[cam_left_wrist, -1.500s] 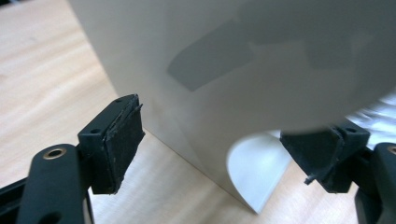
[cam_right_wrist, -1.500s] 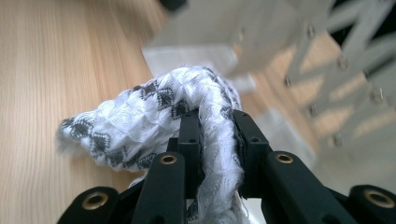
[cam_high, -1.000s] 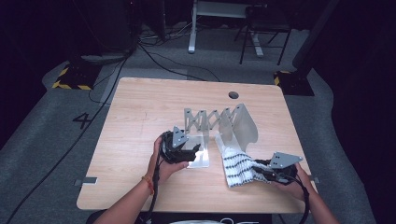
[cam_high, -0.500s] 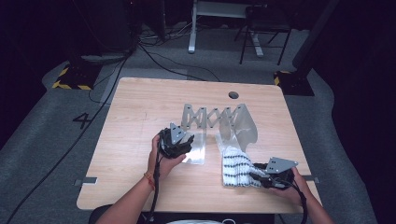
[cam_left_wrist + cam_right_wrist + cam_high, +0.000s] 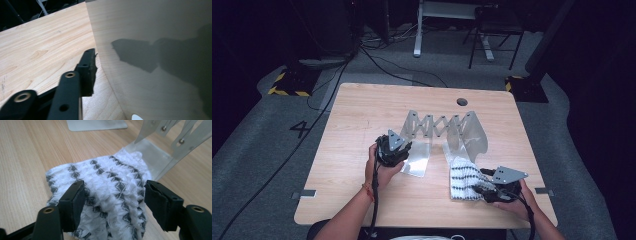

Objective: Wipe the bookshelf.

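My right tool (image 5: 113, 202) has pulled back, jaws apart around the striped cloth (image 5: 105, 185); left tool (image 5: 393, 148), grip unclear, has lifted the metal folding rack's (image 5: 439, 125) plate.

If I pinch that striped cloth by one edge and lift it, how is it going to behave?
The striped cloth looks knitted and bunched, so it would probably sag and unfold rather than keep its shape. It seems thin and fluffy, likely light for its size. Its nubbly surface should grip well between the open jaws of the right gripper, though loose threads might snag on the metal rack.
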Tool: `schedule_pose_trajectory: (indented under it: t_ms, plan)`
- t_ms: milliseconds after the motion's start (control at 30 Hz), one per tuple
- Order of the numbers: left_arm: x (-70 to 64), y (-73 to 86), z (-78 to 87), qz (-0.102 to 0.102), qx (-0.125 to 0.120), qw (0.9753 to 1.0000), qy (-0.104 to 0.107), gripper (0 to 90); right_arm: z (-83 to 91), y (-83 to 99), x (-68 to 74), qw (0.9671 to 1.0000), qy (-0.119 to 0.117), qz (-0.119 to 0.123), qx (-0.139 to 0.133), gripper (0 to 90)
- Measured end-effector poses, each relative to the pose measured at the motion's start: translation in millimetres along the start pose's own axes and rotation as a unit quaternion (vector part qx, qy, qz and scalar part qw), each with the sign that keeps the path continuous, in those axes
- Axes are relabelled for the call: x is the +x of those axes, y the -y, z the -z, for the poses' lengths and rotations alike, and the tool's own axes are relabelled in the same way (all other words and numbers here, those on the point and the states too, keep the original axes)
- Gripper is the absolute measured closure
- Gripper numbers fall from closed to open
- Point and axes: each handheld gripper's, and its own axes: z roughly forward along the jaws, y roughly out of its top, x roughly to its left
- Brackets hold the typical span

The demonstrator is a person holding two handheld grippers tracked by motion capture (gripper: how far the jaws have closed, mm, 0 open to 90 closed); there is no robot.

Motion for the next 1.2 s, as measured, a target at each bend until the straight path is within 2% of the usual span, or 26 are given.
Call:
schedule_pose_trajectory:
  t_ms: [233,333,400,433,500,567,633,700,800,900,1000,1100,1200]
  plan:
    - [2.5,-0.2,-1.0,0.002,-0.001,1.0000,0.000,51.2,-22.7,9.6,-9.5,0.9985,-0.003,-0.028,0.046,27.7]
    - [4.3,-0.7,-2.0,0.000,0.000,1.0000,0.000,58.7,-28.5,14.3,-12.3,0.9974,-0.002,-0.030,0.066,26.8]
    - [6.2,-0.8,-2.5,0.000,0.000,1.0000,0.005,63.8,-29.5,16.0,-15.2,0.9966,-0.012,-0.048,0.065,27.6]
    - [7.1,-1.0,-2.6,-0.001,0.001,1.0000,0.007,66.3,-29.5,16.4,-16.3,0.9962,-0.017,-0.053,0.067,29.8]
    - [8.8,-1.2,-2.9,-0.003,0.000,0.9999,0.014,72.5,-28.6,17.0,-17.6,0.9955,-0.038,-0.058,0.065,41.2]
    - [10.3,-1.7,-3.5,-0.004,0.000,0.9999,0.012,74.2,-27.9,17.2,-18.5,0.9938,-0.057,-0.069,0.065,49.6]
    - [12.7,-1.7,-4.1,0.000,0.000,0.9999,0.014,76.0,-26.3,16.8,-17.7,0.9936,-0.066,-0.063,0.066,58.1]
    - [15.7,-1.5,-4.4,-0.004,-0.001,0.9999,0.016,78.0,-25.2,16.6,-16.3,0.9934,-0.072,-0.058,0.067,66.0]
    - [18.9,-1.7,-4.4,-0.006,0.000,0.9997,0.023,78.7,-23.5,15.9,-12.8,0.9938,-0.076,-0.044,0.068,72.3]
    - [25.3,-3.6,-2.7,0.001,-0.002,0.9994,0.035,79.4,-21.4,14.6,-8.5,0.9938,-0.081,-0.029,0.070,74.7]
    - [31.8,-3.9,-0.2,-0.002,-0.009,0.9990,0.044,79.4,-15.8,12.9,-3.1,0.9935,-0.096,-0.003,0.062,76.2]
    - [37.5,-4.3,0.3,-0.003,-0.006,0.9990,0.044,79.1,-6.6,10.2,0.7,0.9949,-0.087,0.010,0.050,76.5]
    - [40.5,-4.2,-0.9,-0.007,-0.007,0.9992,0.039,79.0,7.4,8.9,-1.9,0.9976,-0.064,0.002,0.026,76.5]
